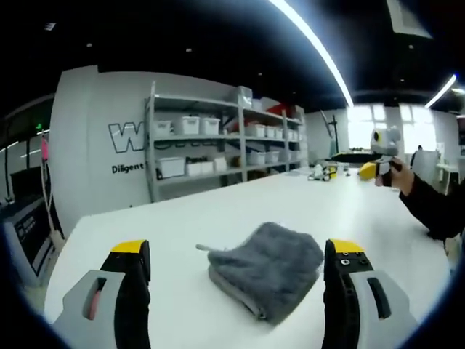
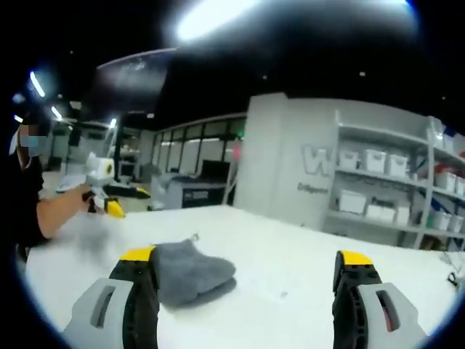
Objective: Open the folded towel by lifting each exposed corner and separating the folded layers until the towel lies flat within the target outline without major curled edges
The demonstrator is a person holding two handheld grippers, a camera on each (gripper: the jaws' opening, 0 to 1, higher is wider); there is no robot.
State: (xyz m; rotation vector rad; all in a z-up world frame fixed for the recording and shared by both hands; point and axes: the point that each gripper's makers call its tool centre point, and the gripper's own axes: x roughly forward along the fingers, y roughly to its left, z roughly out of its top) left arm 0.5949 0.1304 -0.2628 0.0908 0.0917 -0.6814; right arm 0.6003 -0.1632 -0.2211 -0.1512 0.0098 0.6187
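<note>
A folded grey towel (image 1: pixel 265 269) lies on the white table (image 1: pixel 218 211), with a small tag or corner sticking out at its left. My left gripper (image 1: pixel 236 253) hangs just in front of it, jaws wide open and nothing held. In the right gripper view the towel (image 2: pixel 190 271) sits low left, partly behind the left jaw. My right gripper (image 2: pixel 245 258) is open too, above bare table. Each gripper shows in the other's view, held in a hand: the right gripper (image 1: pixel 385 156) far right, the left gripper (image 2: pixel 102 187) far left.
Grey shelving (image 1: pixel 225 138) with white bins stands past the table's far edge, next to a lettered wall. Small items (image 1: pixel 321 172) sit at the far end of the table. A person's dark sleeve (image 1: pixel 432 207) reaches in at right. A machine (image 2: pixel 192 190) stands behind the table.
</note>
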